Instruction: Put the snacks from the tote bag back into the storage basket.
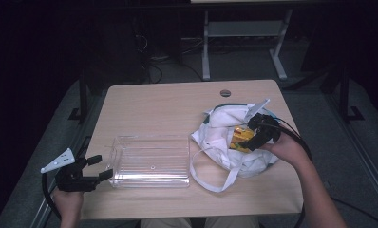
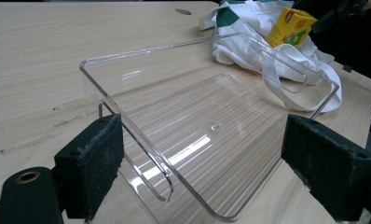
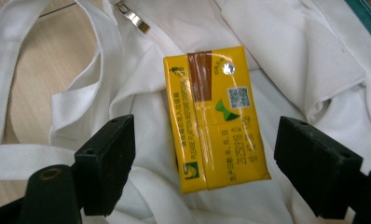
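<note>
Right gripper [image 3: 204, 154] hangs over the yellow drink carton [image 3: 214, 121]; jaws stand wide, one on either side of the carton, pads clear of it; nothing gripped. The carton lies flat on the white cloth bag [image 3: 314, 70], at the right of the table [image 1: 149, 104] in the high view. Left gripper [image 2: 202, 163] sits at the near left end of the clear plastic tray [image 2: 141, 149]; jaws open; the tray's corner lies between them; left pad [image 2: 92, 163] just beside the wall, contact unclear.
</note>
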The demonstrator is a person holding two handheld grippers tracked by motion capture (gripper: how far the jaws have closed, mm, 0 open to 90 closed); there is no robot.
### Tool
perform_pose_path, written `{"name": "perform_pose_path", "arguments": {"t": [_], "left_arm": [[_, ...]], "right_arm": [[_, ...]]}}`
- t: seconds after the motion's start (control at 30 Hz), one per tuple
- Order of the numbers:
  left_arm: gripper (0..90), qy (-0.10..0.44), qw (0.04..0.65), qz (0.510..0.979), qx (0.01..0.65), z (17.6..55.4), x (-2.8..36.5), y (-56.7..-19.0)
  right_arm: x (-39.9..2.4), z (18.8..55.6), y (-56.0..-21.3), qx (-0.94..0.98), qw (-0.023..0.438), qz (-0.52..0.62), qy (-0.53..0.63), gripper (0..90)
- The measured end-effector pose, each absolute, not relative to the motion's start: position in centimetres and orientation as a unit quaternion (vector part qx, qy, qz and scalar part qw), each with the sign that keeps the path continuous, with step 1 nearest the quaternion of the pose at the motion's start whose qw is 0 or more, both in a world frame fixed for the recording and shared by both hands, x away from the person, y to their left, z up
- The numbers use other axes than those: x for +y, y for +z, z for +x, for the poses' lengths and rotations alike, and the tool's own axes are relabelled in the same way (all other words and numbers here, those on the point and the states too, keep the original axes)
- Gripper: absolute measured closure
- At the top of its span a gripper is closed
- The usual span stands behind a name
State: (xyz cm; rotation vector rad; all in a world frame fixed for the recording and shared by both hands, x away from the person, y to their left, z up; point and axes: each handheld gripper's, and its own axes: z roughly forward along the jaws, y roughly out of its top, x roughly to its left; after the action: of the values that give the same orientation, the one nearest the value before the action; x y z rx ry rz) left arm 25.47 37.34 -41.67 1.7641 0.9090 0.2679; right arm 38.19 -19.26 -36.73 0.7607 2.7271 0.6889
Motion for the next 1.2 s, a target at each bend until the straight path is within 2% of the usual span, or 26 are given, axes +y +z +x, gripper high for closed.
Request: {"name": "perform_pose_path", "arguments": {"t": [0.3,0.83,1.2], "left_arm": [[12.8,0.112,0.541,0.74,0.383,25.4,37.3,-41.7],[12.8,0.112,0.54,0.741,0.383,25.5,37.4,-41.7],[12.8,0.111,0.541,0.74,0.383,25.5,37.4,-41.7]], "right_arm": [[-18.6,38.8,-37.2,0.933,0.109,0.261,0.221,22.7],[-18.0,39.7,-37.9,0.945,0.102,0.244,0.195,42.7],[-17.9,39.9,-38.0,0.948,0.103,0.237,0.188,46.1]]}}
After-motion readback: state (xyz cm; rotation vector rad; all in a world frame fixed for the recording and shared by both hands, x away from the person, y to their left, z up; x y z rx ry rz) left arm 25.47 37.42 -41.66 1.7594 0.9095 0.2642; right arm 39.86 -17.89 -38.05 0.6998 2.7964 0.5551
